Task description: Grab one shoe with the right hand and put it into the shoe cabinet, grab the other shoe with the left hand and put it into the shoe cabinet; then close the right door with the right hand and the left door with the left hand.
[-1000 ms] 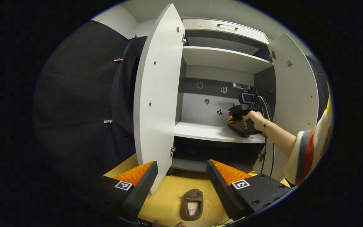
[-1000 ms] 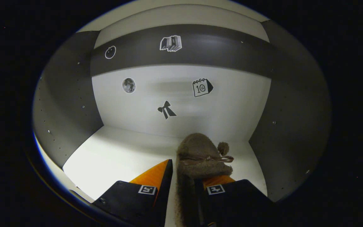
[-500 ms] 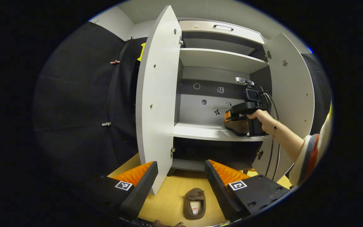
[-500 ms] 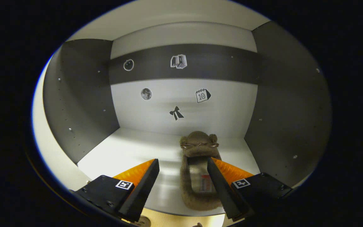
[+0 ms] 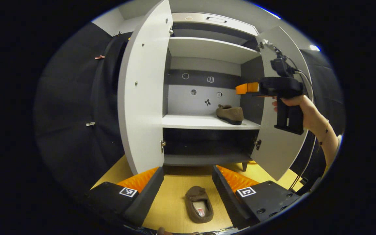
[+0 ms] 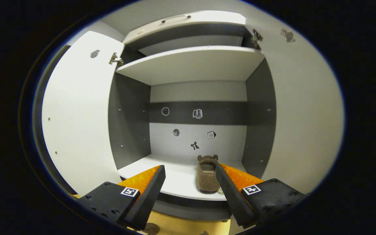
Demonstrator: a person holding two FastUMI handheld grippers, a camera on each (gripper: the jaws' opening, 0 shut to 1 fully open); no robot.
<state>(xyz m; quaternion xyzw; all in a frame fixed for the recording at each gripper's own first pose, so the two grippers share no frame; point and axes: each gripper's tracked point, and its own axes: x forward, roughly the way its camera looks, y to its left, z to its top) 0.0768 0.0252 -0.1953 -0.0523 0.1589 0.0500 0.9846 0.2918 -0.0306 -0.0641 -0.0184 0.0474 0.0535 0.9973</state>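
The first shoe (image 5: pixel 229 113) lies on the middle shelf (image 5: pixel 191 121) of the cabinet (image 5: pixel 207 49), toward its right side and near the front edge, so the right hand's placing step looks done. The right gripper (image 5: pixel 247 88) hangs in the air in front of the right door (image 5: pixel 281 153), above and to the right of that shoe, touching nothing. In the right gripper view its jaws stand wide apart and empty, with the shoe (image 6: pixel 208 178) seen between them farther off on the shelf (image 6: pixel 181 178).

The step in hand is, I judge, the second shoe's pickup. That shoe (image 5: pixel 198 208) lies on the floor (image 5: pixel 175 199) in front of the cabinet, opening up, well below the shelf. The left gripper (image 5: pixel 188 182) hovers above it, jaws wide and holding nothing; the shoe shows between the two fingers but apart from both.

Next the left gripper has to come down over the shoe, set one finger inside the opening and one outside the wall, or span its width, and close. Then it has to lift clear of the floor and carry the shoe into the cabinet past the left door (image 5: pixel 142 98), which stands open and close by on the left. The free part of the shelf beside the first shoe looks the likely spot. Both doors are open, to be closed last
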